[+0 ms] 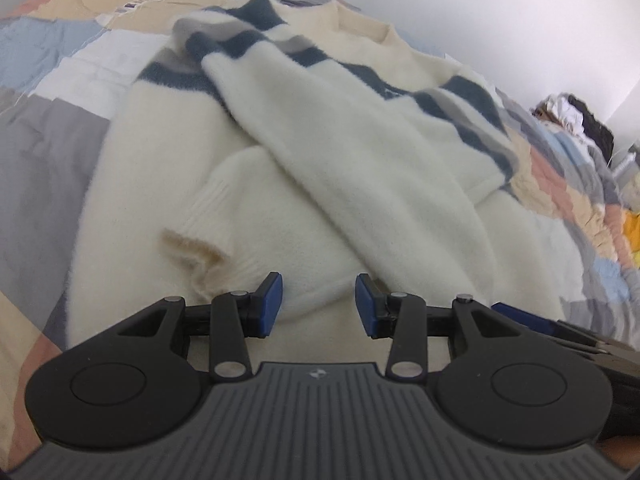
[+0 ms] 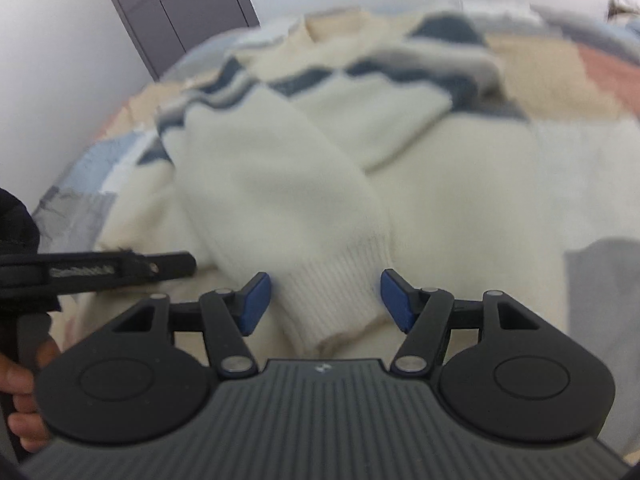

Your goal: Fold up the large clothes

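Note:
A cream fuzzy sweater [image 1: 320, 152] with blue and grey stripes lies on a patchwork bedspread [image 1: 60, 140], both sleeves folded across its body. My left gripper [image 1: 319, 306] is open and empty, just above the sweater's lower body, right of a ribbed cuff [image 1: 200, 240]. My right gripper [image 2: 325, 300] is open, its blue pads either side of the other sleeve's ribbed cuff [image 2: 332, 300] without closing on it. The sweater [image 2: 460, 200] fills the right wrist view. The left gripper shows side-on there [image 2: 120, 270], at the left.
The bed meets a white wall [image 1: 500, 20] on the far side. A pile of clothes [image 1: 572, 120] lies further along the bed. A grey door [image 2: 176, 4] stands beyond the bed. A hand [image 2: 20, 400] holds the left gripper's handle.

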